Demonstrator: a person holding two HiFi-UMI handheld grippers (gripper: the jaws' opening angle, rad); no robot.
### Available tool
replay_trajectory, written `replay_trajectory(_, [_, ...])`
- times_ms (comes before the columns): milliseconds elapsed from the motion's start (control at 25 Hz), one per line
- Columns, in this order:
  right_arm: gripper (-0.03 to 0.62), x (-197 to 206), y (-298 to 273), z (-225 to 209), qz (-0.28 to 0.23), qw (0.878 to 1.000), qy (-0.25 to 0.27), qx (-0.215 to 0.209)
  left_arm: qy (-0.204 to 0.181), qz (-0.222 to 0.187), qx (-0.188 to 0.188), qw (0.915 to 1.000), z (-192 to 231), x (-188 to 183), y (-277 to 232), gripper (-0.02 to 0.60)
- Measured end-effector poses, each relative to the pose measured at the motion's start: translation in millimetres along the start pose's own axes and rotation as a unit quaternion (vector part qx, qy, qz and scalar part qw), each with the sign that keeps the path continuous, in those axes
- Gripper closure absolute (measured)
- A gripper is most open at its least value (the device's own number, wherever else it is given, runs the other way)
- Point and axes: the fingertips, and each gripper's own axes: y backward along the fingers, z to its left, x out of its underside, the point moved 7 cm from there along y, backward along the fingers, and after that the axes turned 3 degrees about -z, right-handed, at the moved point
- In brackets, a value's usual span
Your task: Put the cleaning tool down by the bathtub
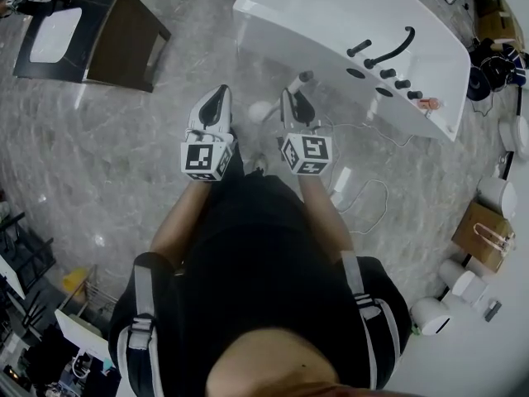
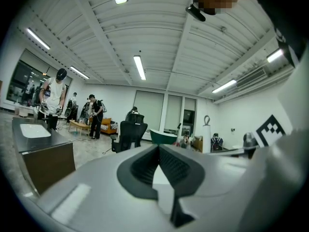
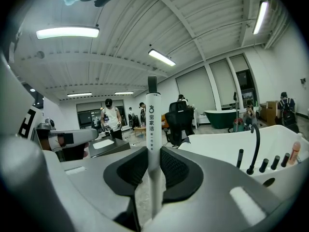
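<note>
Marble floor (image 1: 124, 164) left of bathtub (image 1: 331, 15); right gripper (image 3: 153, 153) clamped on upright cleaning tool (image 3: 152, 115), left gripper (image 2: 158, 147) closed empty; likely topples if released standing.

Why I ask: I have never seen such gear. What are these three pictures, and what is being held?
No robot here: a person holds a two-jaw gripper in each hand. One picture looks down from a camera on the head; the other two come from cameras on the grippers, looking along their jaws. The right gripper is clamped on the white handle of the cleaning tool. The left gripper is shut with nothing in it. Just ahead stands the white bathtub on a grey marble floor.
</note>
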Motion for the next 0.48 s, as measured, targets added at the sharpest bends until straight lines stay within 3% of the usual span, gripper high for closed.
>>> replay_trajectory(480, [0.514, 24.4, -69.8, 0.2, 0.026, 1.000, 0.000, 0.018, 0.009, 0.032, 0.006, 0.9994, 54.0, 28.6, -47.7, 0.572])
